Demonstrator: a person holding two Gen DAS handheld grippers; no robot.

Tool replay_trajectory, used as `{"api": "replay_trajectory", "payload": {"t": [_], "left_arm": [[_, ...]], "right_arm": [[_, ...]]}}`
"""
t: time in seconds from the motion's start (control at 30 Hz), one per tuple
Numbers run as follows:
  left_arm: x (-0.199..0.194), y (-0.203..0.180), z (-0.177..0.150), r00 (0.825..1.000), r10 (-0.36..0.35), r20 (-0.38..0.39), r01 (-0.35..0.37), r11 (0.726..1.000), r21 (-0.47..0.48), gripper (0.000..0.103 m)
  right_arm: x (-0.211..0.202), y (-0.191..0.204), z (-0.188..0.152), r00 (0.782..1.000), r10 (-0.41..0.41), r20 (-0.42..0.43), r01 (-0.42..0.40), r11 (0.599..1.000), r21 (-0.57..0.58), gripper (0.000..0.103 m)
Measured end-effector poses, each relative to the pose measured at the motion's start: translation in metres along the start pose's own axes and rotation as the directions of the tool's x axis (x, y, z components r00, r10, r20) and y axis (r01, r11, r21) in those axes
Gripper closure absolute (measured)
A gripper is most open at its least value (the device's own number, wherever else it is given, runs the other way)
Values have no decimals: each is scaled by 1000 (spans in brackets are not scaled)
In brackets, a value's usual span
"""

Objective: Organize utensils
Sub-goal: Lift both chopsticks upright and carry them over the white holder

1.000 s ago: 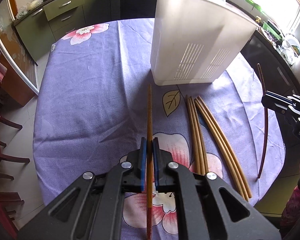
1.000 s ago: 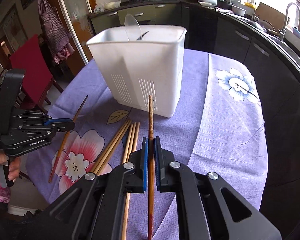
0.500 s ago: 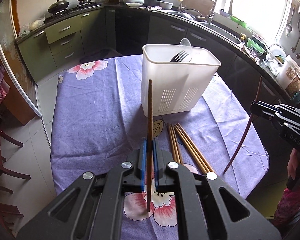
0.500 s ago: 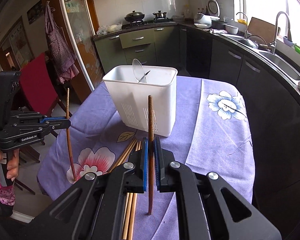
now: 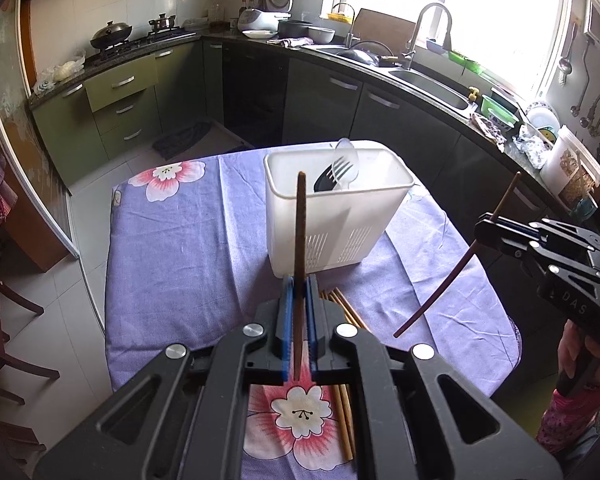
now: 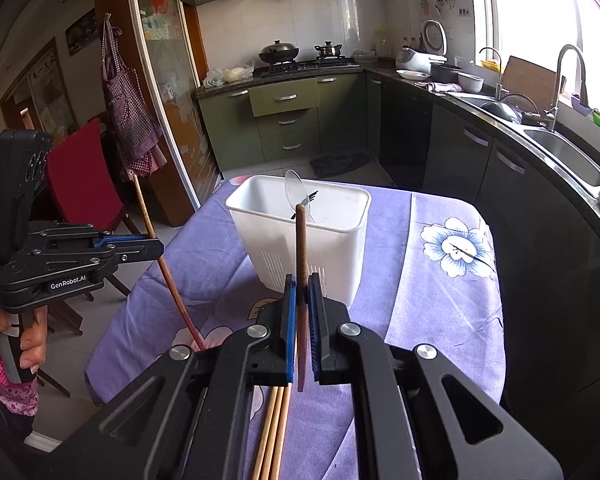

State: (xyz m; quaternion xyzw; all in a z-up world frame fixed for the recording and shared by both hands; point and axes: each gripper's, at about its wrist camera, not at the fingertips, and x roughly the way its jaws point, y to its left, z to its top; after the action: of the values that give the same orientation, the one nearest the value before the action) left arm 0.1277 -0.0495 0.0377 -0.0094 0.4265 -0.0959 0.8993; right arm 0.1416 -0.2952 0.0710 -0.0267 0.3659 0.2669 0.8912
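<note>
Floral-clothed table (image 5: 172, 240), white caddy (image 5: 336, 236), loose chopsticks (image 5: 344, 412)

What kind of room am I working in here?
A home kitchen, most likely: a stove with pots, a sink with a tall tap, and a table under a flowered cloth holding a utensil bin.

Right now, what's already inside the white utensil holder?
Inside the white utensil holder, a clear plastic spoon, a fork and something black poke above the rim. The frosted walls hide anything lower down.
</note>
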Motion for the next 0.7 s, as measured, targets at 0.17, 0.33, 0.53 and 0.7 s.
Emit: {"api": "replay_trajectory", "payload": {"t": [0.17,0.33,0.53,0.7], "left_arm": [[-16,-10,25,999,-12,38,12,1000,21,97],[-38,-22,54,995,-27,100,23,999,43,97],[-67,-31,95,979,-41,202,29,998,61,97],[-70,-36,125,959,-13,283,-4,998,60,97]], "right_arm": [[-10,5,25,1000,8,23,-8,1000,-12,96],[-38,8,65,994,8,108,-6,1000,-14,96],[-68,7,118,977,-4,212,5,1000,-6,96],[-62,-4,153,966,-42,253,39,999,17,96]]}}
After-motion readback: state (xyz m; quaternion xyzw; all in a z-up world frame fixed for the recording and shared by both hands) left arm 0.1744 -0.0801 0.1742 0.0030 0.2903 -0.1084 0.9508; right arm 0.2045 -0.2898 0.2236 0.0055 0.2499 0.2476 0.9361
